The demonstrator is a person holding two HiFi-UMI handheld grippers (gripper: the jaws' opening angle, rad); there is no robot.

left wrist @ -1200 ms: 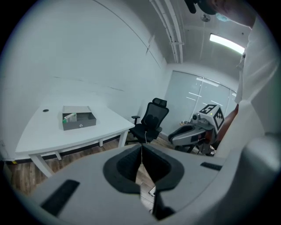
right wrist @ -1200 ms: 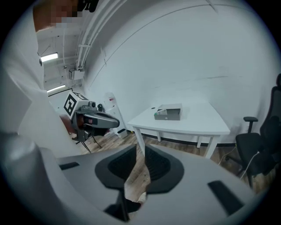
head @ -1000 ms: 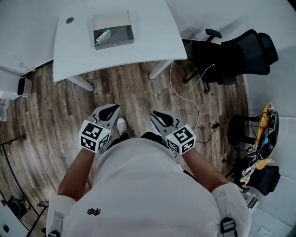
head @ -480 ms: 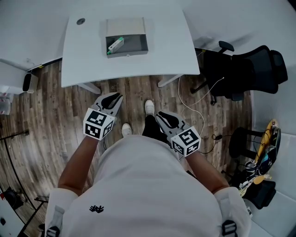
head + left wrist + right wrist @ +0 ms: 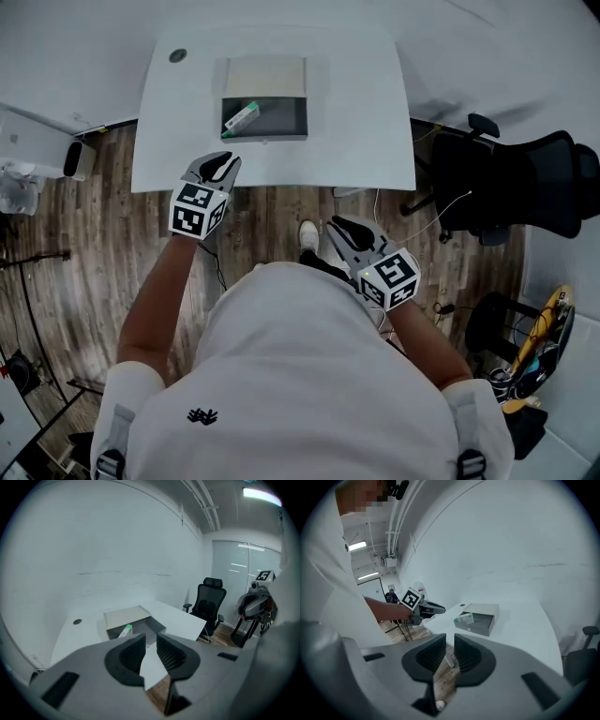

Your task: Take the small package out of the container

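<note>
Grey box [image 5: 281, 120] mid desk [image 5: 375, 112], pkg [image 5: 241, 117] inside. L tongs [image 5: 223, 165] over near edge, jaws just been opening, empty, prob. readying pick. R tongs [image 5: 339, 227] slightly apart, empty.

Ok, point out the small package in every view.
Head view: package, top centre, at the left end of the container.
Left gripper view: package, just below centre, left.
Right gripper view: package, just right of centre.
Shared landmark: the grey container holding it, on the white table.

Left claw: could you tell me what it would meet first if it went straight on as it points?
Probably the white tabletop, just short of the open grey box; depth is unclear, so the left claw might reach that box first.
</note>
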